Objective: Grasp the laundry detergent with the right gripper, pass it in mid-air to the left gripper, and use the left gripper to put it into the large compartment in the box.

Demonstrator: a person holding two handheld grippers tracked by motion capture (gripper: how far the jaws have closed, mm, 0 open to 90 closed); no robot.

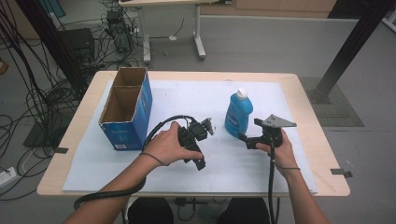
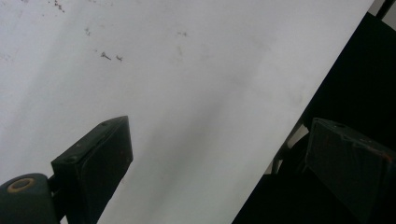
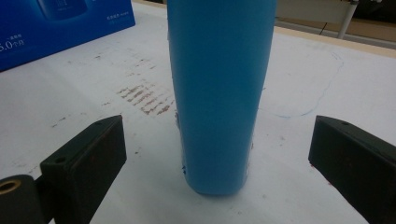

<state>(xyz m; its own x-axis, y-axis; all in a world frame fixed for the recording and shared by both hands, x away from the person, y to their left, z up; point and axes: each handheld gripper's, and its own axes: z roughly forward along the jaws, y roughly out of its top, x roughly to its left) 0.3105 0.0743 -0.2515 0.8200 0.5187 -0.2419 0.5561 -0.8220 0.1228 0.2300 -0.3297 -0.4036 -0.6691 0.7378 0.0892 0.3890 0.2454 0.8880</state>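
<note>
- A tall blue plastic bottle (image 1: 238, 113) with a white cap is standing upright on the big white sheet (image 1: 261, 172) that is covering the light wooden table (image 1: 322, 154).
- The bottle is standing a little right of the middle of the sheet.
- The right black gripper (image 1: 243, 138) is sitting just beside the bottle, on the side near the person, and it is pointing at the bottle's bottom part.
- In the right gripper view its two jaws are standing wide apart, with the bottle (image 3: 217, 93) between them but a little way ahead. The jaws are not touching it.
- The person's right hand (image 1: 280, 148) is holding that gripper from behind.
- The left black gripper (image 1: 200, 164) is staying in the person's left hand (image 1: 164, 145) near the middle of the sheet, well apart from the bottle.
- In the left gripper view its jaws are also standing wide apart, with nothing between them. They are hanging over the white sheet (image 2: 187, 93) and its edge.
- An open blue cardboard box (image 1: 128, 109) is standing on the left part of the sheet. It is brown inside, with two open parts.
</note>
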